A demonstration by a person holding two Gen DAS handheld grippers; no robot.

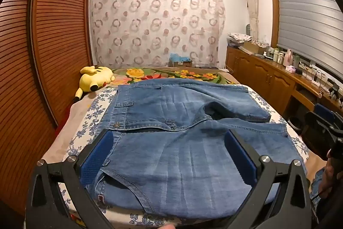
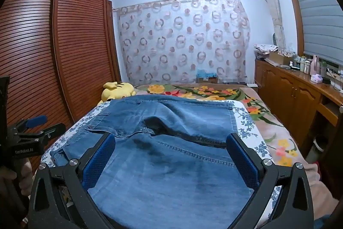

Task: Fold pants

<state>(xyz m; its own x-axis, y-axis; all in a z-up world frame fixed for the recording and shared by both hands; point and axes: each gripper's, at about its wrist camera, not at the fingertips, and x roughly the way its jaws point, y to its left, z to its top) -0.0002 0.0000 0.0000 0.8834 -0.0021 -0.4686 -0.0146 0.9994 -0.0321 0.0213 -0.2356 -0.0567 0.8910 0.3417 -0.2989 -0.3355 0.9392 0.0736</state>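
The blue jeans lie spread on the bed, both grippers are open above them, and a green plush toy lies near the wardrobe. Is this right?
Not quite: the plush toy is yellow, not green, as the left wrist view shows. The rest holds: the blue jeans lie spread on the bed, and the left gripper and the right gripper are open above them.

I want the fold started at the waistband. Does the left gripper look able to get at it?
Probably yes: the left gripper hovers open over the jeans, with the waistband just ahead of its left jaw and nothing covering it.
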